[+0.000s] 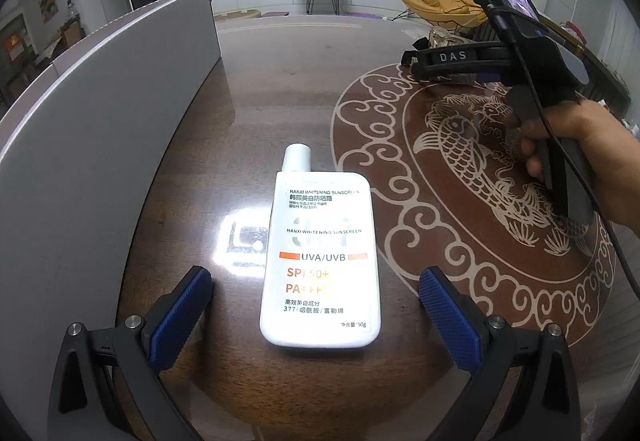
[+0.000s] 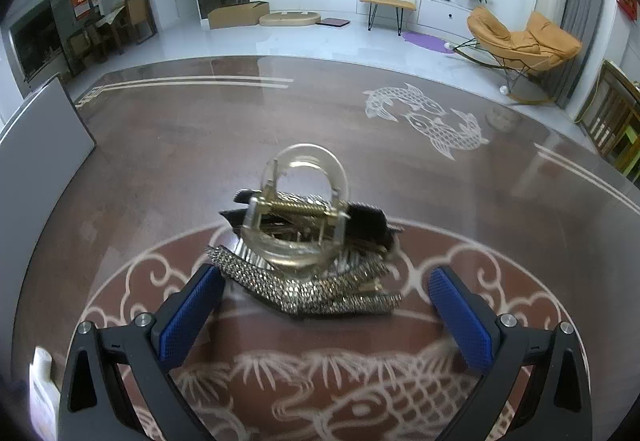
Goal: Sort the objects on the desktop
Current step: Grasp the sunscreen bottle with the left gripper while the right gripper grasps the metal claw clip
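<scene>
A white sunscreen bottle (image 1: 320,257) lies flat on the dark table, cap pointing away. My left gripper (image 1: 316,301) is open, its blue pads on either side of the bottle's lower end, not touching it. In the right wrist view, a pile of hair clips (image 2: 308,253), a clear claw clip on top of rhinestone and black ones, sits just ahead of my open right gripper (image 2: 326,301). The right gripper also shows in the left wrist view (image 1: 416,65), held by a hand. The bottle's edge shows in the right wrist view (image 2: 42,389) at lower left.
A grey box wall (image 1: 100,129) stands along the table's left side, also seen in the right wrist view (image 2: 40,129). The table has a round fish pattern (image 1: 472,169) on the right. A living room with chair and TV lies beyond the table.
</scene>
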Tool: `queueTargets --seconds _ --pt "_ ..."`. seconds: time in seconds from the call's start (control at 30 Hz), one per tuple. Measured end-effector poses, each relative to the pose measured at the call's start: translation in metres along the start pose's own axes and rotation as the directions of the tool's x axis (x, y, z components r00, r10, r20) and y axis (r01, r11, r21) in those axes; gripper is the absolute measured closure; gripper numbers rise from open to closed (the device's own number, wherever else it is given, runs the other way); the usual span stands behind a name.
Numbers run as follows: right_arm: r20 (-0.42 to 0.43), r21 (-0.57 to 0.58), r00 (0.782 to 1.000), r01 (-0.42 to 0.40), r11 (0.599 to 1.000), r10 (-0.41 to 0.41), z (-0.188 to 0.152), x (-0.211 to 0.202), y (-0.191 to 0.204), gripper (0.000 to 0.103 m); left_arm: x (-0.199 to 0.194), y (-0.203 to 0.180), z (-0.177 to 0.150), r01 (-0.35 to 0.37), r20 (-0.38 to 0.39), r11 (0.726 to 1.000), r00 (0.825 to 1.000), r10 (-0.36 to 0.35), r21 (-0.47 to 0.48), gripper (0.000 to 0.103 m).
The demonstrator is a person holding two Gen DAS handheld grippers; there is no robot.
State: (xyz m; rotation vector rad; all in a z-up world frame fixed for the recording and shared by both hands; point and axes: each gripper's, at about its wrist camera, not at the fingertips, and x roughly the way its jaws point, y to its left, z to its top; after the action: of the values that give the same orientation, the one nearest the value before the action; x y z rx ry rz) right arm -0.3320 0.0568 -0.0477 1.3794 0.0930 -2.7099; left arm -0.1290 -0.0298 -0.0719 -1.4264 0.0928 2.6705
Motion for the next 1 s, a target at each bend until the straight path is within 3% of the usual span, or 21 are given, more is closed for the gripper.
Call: queueTargets --seconds 0.07,0.13,0.27,0.4,0.5,0.53,0.57,0.6,0.7,0.77,0.83,0.9,1.0 --pt "0.038 -0.022 0.999 -0.009 1.000 0.010 0.003 -0.003 0.003 0.046 0.000 0.000 0.000 0.000 0.000 1.000 1.000 0.000 0.000 0.000" --pt "0.053 -0.044 0.998 -0.024 0.999 0.026 -0.003 -0.010 0.005 0.058 -0.001 0.001 0.000 0.000 0.000 1.000 1.000 0.000 -0.001 0.000" --pt "0.050 -0.087 0.997 -0.052 0.995 0.056 -0.030 -0.029 0.001 0.058 0.001 -0.001 0.001 -0.001 0.000 1.000 1.000 0.001 0.000 0.000" --pt "0.040 -0.096 0.997 -0.066 0.993 0.070 -0.079 -0.064 -0.009 0.058 0.001 -0.003 0.002 -0.003 -0.001 1.000 1.000 0.003 0.000 0.000" --pt "0.041 -0.074 0.998 -0.052 0.996 0.055 -0.134 -0.104 -0.018 0.055 0.001 -0.003 0.002 -0.003 -0.001 1.000 1.000 0.003 -0.001 0.000" --pt "0.039 -0.054 0.998 -0.054 0.997 0.056 -0.156 -0.120 -0.021 0.041 0.001 -0.003 0.002 -0.003 -0.001 1.000 1.000 0.003 -0.001 0.000" --pt "0.034 -0.045 0.997 -0.070 0.997 0.072 -0.173 -0.132 -0.023 0.016 0.001 -0.003 0.002 -0.003 -0.001 1.000 1.000 0.003 -0.001 0.000" --pt "0.023 -0.037 0.995 -0.093 0.995 0.094 -0.191 -0.141 -0.027 0.008 0.001 -0.003 0.002 -0.003 -0.001 1.000 1.000 0.003 0.000 0.000" --pt "0.049 -0.065 0.992 -0.117 0.991 0.120 -0.210 -0.162 -0.035 0.005 0.001 -0.003 0.002 -0.004 -0.001 1.000 1.000 0.004 -0.001 0.000" --pt "0.066 -0.134 0.994 -0.074 0.988 0.084 -0.211 -0.167 -0.034 0.003 0.001 -0.003 0.002 -0.004 -0.001 1.000 1.000 0.004 -0.001 0.000" --pt "0.089 -0.235 0.995 -0.012 0.972 0.034 -0.204 -0.163 -0.033 0.003 0.001 -0.003 0.002 -0.004 -0.001 1.000 1.000 0.004 -0.001 0.000" --pt "0.090 -0.315 0.995 0.001 0.949 0.029 -0.192 -0.151 -0.035 0.003 0.001 -0.003 0.002 -0.004 0.000 1.000 1.000 0.004 -0.001 0.000" --pt "0.086 -0.395 0.994 -0.030 0.918 0.069 -0.179 -0.139 -0.035 0.001 0.001 -0.003 0.002 -0.004 0.000 1.000 1.000 0.004 -0.001 0.000"
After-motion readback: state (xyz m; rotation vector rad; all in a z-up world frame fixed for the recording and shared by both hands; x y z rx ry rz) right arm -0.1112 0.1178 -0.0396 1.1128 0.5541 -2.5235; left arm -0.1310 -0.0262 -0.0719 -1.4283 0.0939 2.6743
